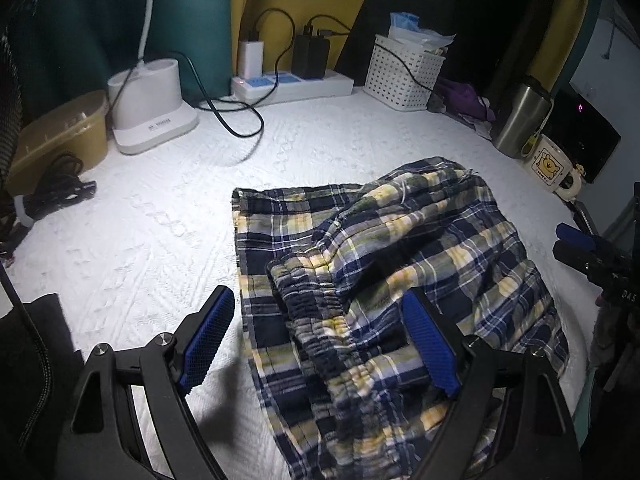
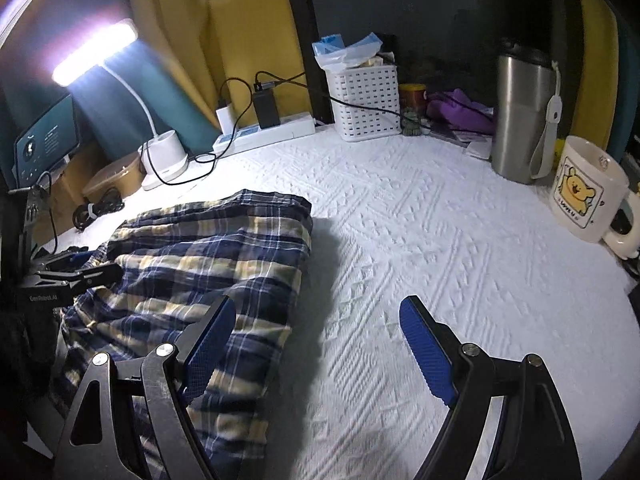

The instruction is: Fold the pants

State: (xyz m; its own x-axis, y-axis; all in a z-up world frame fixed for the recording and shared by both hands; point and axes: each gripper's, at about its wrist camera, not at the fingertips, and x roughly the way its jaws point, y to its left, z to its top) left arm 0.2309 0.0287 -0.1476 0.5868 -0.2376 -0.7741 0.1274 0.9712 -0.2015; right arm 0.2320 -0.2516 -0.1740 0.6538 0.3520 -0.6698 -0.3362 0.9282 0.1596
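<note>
Blue, yellow and white plaid pants (image 1: 400, 248) lie bunched in a loose fold on the white textured cover (image 1: 160, 220). The elastic waistband (image 1: 320, 320) is on top near me. My left gripper (image 1: 317, 294) hangs open just above the waistband, with nothing pinched between its blue pads. In the right wrist view the pants (image 2: 208, 248) fill the lower left. My right gripper (image 2: 318, 304) is open at their right edge, its left finger (image 2: 212, 340) over the cloth and its right finger over bare cover. Each gripper shows at the edge of the other's view, the right gripper (image 1: 570, 242) and the left gripper (image 2: 86, 266).
Along the back stand a lit desk lamp (image 2: 164, 156), a power strip (image 1: 292, 84) with chargers and cables, a white basket (image 2: 364, 104), a steel tumbler (image 2: 520, 120) and a bear mug (image 2: 584, 188). A tan container (image 1: 60, 140) and a cable bundle (image 1: 56, 192) sit at the left.
</note>
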